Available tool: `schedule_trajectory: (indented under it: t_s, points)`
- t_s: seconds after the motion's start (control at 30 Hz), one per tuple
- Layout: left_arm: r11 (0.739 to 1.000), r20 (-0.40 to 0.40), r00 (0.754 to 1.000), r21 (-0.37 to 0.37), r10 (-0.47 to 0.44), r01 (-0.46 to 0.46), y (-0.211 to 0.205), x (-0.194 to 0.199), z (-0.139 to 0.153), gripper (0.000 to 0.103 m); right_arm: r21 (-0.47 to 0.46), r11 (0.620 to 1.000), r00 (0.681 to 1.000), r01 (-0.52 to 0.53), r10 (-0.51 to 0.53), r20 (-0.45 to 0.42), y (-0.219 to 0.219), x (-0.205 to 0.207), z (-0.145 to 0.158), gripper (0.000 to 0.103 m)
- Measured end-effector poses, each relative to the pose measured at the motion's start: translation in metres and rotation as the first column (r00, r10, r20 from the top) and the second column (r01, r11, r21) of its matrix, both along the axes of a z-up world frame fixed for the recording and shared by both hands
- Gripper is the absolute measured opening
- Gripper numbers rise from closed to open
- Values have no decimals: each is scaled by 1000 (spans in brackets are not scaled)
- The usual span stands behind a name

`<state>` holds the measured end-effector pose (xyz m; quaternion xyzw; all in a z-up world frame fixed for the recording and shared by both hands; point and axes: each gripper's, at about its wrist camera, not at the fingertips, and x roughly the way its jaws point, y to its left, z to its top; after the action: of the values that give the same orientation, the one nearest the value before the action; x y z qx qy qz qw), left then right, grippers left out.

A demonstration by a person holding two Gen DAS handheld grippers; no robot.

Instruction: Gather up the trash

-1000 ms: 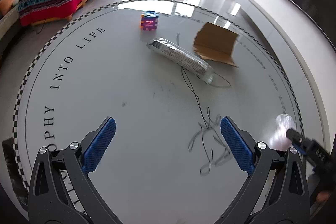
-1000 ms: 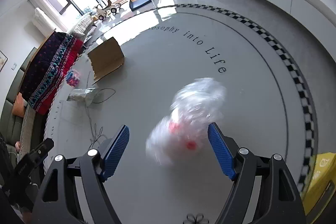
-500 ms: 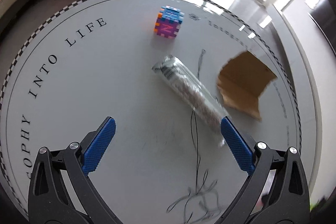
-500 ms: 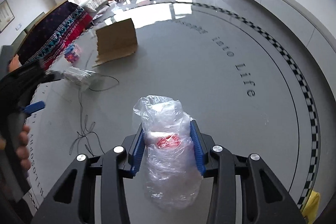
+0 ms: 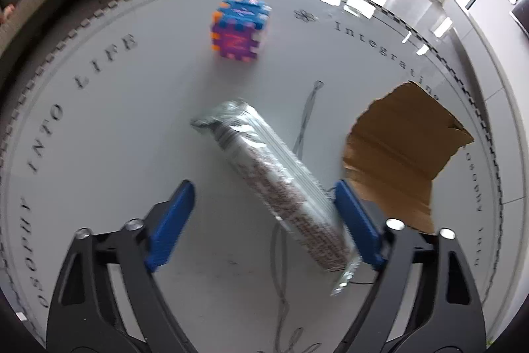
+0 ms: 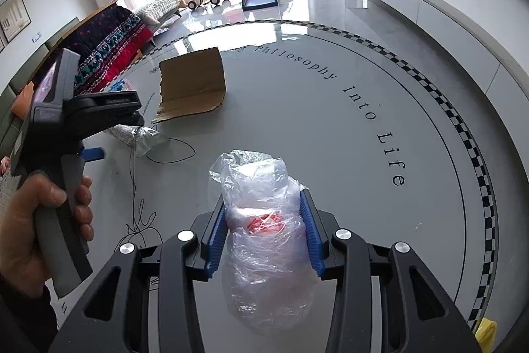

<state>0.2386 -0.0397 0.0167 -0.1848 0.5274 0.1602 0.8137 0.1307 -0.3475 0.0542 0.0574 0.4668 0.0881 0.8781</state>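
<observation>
Right wrist: crinkly clear plastic bag [image 6: 264,240] pinched (blue ribbed fingers [image 6: 216,234]).

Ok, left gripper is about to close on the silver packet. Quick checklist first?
1. Left gripper open: ok.
2. Silver packet between the fingers: ok, but it lies diagonally, close to the right finger.
3. Cardboard outside the jaws: ok.
4. Black cord free of the packet: cannot tell; it runs under it.
5. Right gripper shut on plastic bag: ok.

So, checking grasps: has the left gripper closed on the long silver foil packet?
No, the left gripper is open around the silver foil packet.
</observation>
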Motion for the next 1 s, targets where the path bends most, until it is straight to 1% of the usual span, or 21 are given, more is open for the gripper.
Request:
schedule_trajectory:
  t_s: [0.03,0.07,0.1,0.13,0.17,0.27,0.37,0.5,0.53,0.63,0.77,1.0]
  points:
    - [1000,-3,1000,-1,-6,6,-2,2,-1,75,2,1000,1000,-1,1,-1,0,0,0,43]
    - [1000,3,1000,21,-24,24,-5,4,0,65,3,1000,1000,-1,1,-2,0,0,0,43]
    - [998,9,999,35,-51,51,-8,6,1,59,4,1000,1000,0,0,1,-1,0,1,43]
    - [995,10,997,51,-81,80,-12,6,1,55,5,1000,1000,1,-1,3,-1,-1,2,43]
    - [994,18,995,51,-101,100,-13,5,1,50,6,1000,1000,2,-2,5,-1,-2,3,43]
    - [988,37,988,39,-150,149,-10,-3,2,47,12,1000,1000,3,-3,17,-1,-6,7,43]
    - [983,46,982,17,-184,184,-4,-20,2,44,23,1000,1000,-1,0,20,2,-11,11,43]
    - [975,49,974,36,-220,219,5,-47,2,41,38,999,1000,-14,13,19,8,-21,15,43]
    - [973,50,972,41,-228,226,6,-52,1,40,42,999,1000,-18,18,19,11,-24,17,43]
    - [969,58,968,43,-244,242,14,-82,2,39,57,998,999,-34,33,11,25,-31,19,43]
    - [963,69,961,51,-269,266,18,-110,6,37,54,997,999,-50,50,14,43,-43,25,43]
    - [955,108,949,63,-296,291,30,-163,22,36,65,993,995,-99,97,28,84,-70,43,43]
